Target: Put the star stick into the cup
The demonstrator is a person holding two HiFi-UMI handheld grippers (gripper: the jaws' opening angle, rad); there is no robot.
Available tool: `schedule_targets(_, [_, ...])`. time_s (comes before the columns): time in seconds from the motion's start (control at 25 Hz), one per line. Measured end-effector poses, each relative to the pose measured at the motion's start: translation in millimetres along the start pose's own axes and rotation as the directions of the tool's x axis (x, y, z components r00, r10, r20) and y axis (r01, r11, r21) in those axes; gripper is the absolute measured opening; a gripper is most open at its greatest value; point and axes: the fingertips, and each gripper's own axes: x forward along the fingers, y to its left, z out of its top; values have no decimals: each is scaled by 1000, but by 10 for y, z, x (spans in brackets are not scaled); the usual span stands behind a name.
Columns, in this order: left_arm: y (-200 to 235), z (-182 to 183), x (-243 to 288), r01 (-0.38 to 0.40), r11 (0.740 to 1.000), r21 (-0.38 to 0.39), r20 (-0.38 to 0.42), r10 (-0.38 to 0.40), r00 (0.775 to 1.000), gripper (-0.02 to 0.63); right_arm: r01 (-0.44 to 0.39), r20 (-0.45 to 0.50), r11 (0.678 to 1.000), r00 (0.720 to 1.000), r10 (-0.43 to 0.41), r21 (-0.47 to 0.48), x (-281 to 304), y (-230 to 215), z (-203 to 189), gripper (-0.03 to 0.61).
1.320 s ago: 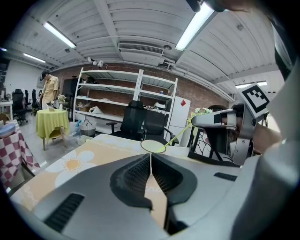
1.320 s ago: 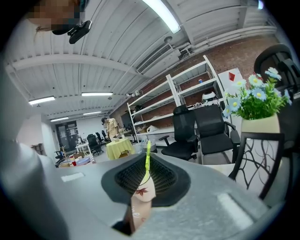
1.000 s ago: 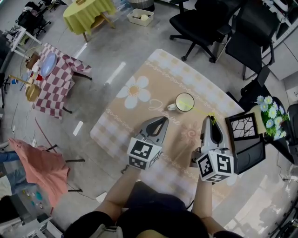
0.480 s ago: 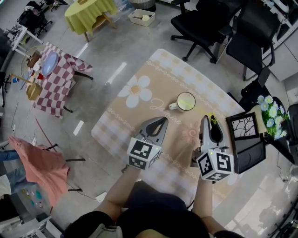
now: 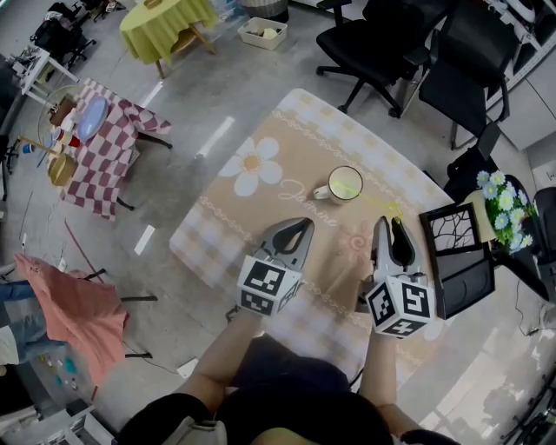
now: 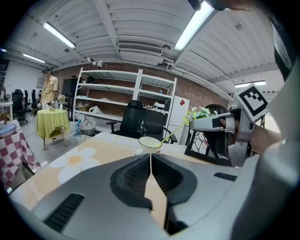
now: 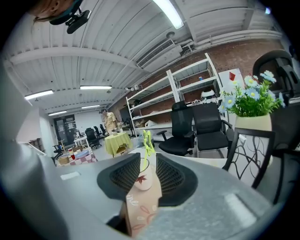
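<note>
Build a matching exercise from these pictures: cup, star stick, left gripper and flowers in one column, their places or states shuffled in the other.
1. cup
2. star stick
3. left gripper
4. flowers

A. jaws together, nothing between them
B. far right, beyond the black frame
C. between the right gripper's jaws
D. on the table, ahead of both grippers

Pairs: 1-D, 2-C, 3-A, 4-B

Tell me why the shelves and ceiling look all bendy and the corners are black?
Left gripper view: the wide lens curves the shelves and ceiling lights, and its round image leaves black corners. Right gripper view: same bending, with the lamp glaring white. Head view: milder bulge, even light, no harsh shadows on the table.
</note>
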Motion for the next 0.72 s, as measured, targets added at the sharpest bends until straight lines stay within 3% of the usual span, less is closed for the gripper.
schedule_targets(0.48, [-207, 175, -117, 26, 999, 19, 53, -27, 998, 18, 9, 23, 1000, 1000, -9, -25, -252, 22, 62, 100])
schedule_targets(0.72, [-381, 415, -134, 63, 997, 37, 102, -66, 993, 18, 46, 66, 999, 997, -44, -22, -400, -15, 156, 51])
